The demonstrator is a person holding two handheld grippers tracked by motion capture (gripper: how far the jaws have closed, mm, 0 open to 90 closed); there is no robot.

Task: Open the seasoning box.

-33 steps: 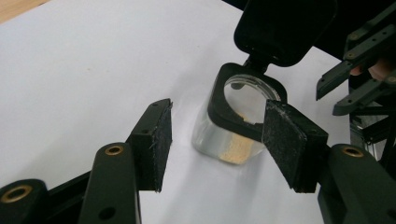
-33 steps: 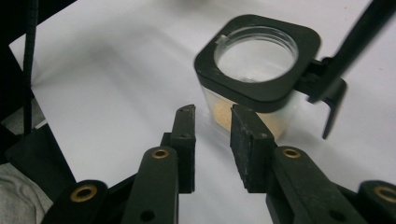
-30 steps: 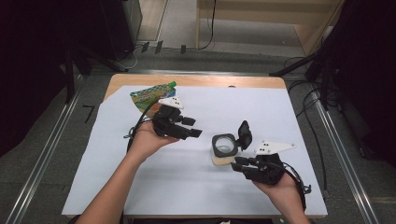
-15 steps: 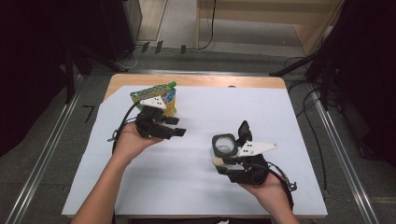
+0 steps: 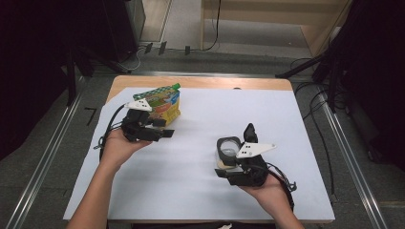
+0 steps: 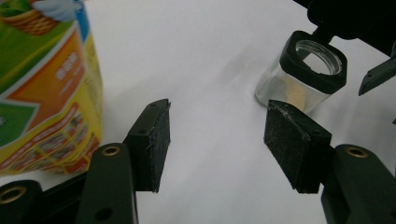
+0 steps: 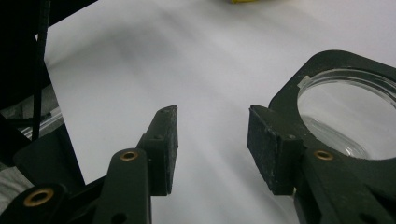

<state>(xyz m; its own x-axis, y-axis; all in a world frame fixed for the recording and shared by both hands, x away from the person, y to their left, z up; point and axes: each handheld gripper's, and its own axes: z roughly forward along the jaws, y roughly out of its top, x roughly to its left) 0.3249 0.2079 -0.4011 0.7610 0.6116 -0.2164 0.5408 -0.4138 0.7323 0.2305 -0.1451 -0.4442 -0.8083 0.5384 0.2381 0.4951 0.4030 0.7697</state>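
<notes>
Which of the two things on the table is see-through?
The little glass jar with the black open lid, beside the right gripper. The other thing, the colourful food pouch, isn't see-through.

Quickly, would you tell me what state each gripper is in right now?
Left gripper: open, nothing between the jaws.
Right gripper: open, jaws have just been opening, nothing between them; the jar sits beside it.
</notes>
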